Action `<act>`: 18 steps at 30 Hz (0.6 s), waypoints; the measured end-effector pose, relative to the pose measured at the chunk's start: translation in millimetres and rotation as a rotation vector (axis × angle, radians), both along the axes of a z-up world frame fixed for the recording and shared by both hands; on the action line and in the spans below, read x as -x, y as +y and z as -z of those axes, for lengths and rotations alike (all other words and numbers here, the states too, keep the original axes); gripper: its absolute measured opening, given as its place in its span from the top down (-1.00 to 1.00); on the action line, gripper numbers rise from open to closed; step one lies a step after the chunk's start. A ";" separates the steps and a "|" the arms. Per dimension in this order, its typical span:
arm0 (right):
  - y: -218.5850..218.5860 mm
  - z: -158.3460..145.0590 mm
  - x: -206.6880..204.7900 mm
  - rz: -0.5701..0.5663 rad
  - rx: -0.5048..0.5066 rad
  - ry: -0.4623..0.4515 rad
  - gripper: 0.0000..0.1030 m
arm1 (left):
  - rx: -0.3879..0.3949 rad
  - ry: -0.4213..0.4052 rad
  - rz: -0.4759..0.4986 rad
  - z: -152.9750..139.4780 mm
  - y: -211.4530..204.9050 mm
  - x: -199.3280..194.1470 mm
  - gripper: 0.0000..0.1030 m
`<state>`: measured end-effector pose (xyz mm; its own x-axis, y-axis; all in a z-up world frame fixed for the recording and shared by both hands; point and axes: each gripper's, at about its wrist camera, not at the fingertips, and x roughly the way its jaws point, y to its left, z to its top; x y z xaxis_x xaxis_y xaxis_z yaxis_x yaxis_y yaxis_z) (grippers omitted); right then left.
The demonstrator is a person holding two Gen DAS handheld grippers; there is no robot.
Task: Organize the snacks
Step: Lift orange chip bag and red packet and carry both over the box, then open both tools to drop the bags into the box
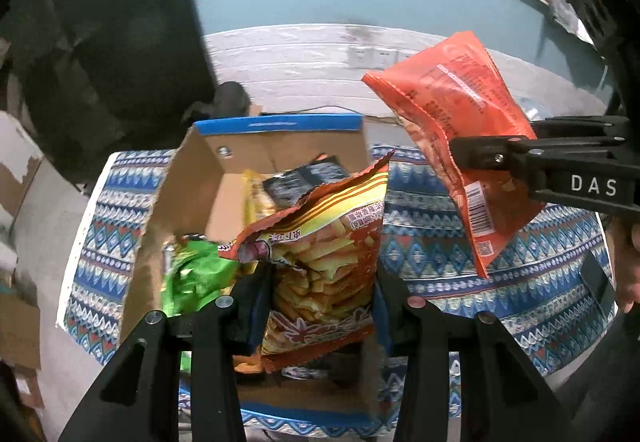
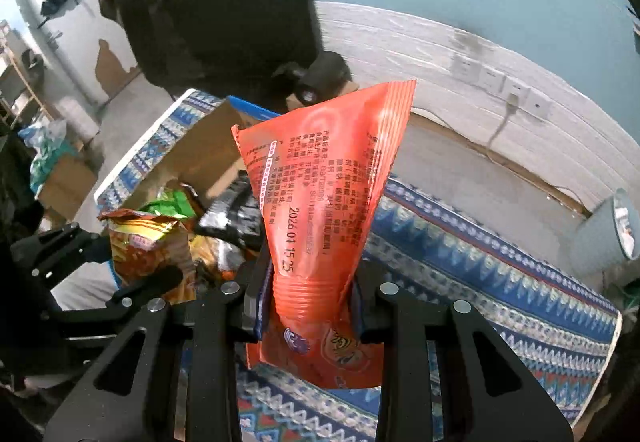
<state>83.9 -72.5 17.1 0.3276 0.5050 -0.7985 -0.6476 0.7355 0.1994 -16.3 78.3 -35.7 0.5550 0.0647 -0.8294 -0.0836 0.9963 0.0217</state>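
Over the patterned cloth (image 1: pixel 440 254), left tongs (image 1: pixel 320 294) pinch a fries bag (image 1: pixel 328 258), right tongs (image 2: pixel 312 306) an orange packet (image 2: pixel 320 194).

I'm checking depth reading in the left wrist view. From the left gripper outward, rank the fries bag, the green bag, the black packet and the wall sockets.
1. fries bag: clamped in the left gripper.
2. green bag: just left, in the cardboard box.
3. black packet: deeper in the box.
4. wall sockets: far wall, beyond the table.

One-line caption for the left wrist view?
Left tongs grip a fries bag above the snack box; right tongs hold an orange packet.
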 end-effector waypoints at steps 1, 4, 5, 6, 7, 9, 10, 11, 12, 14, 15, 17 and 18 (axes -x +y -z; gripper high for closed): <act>5.1 -0.2 -0.2 -0.005 -0.001 0.001 0.44 | 0.001 -0.001 -0.012 1.0 6.6 1.1 0.15; 22.1 0.1 0.2 -0.026 0.000 0.005 0.44 | 0.017 0.002 -0.043 2.9 23.1 4.3 0.15; 28.6 0.2 0.2 -0.034 -0.001 0.008 0.44 | 0.019 0.003 -0.054 3.7 28.3 5.1 0.15; 33.8 0.4 0.0 -0.041 -0.004 0.013 0.44 | 0.021 0.004 -0.064 4.3 32.9 5.6 0.15; 38.2 0.4 -0.1 -0.046 -0.007 0.017 0.44 | 0.024 0.004 -0.074 4.7 36.9 5.8 0.15; 48.6 0.0 0.7 -0.056 -0.011 0.021 0.44 | 0.029 0.007 -0.093 6.5 45.5 7.2 0.15; 55.0 -0.2 0.9 -0.063 -0.010 0.021 0.44 | 0.030 0.008 -0.099 7.2 48.1 6.8 0.15; 61.6 -0.1 1.8 -0.070 -0.008 0.020 0.44 | 0.030 0.010 -0.107 8.7 51.7 7.2 0.15; 67.8 0.4 2.2 -0.075 -0.007 0.021 0.44 | 0.030 0.013 -0.114 10.1 54.9 7.1 0.15; 77.2 2.1 3.4 -0.084 -0.008 0.028 0.44 | 0.034 0.017 -0.131 12.7 60.2 7.3 0.15; 83.5 4.0 4.2 -0.092 -0.010 0.037 0.44 | 0.036 0.020 -0.137 13.7 62.4 7.3 0.15; 92.9 6.8 4.7 -0.100 -0.009 0.051 0.44 | 0.039 0.025 -0.150 15.7 67.0 6.8 0.15; 98.3 8.0 4.1 -0.100 -0.007 0.057 0.41 | 0.042 0.028 -0.160 16.2 69.2 7.0 0.15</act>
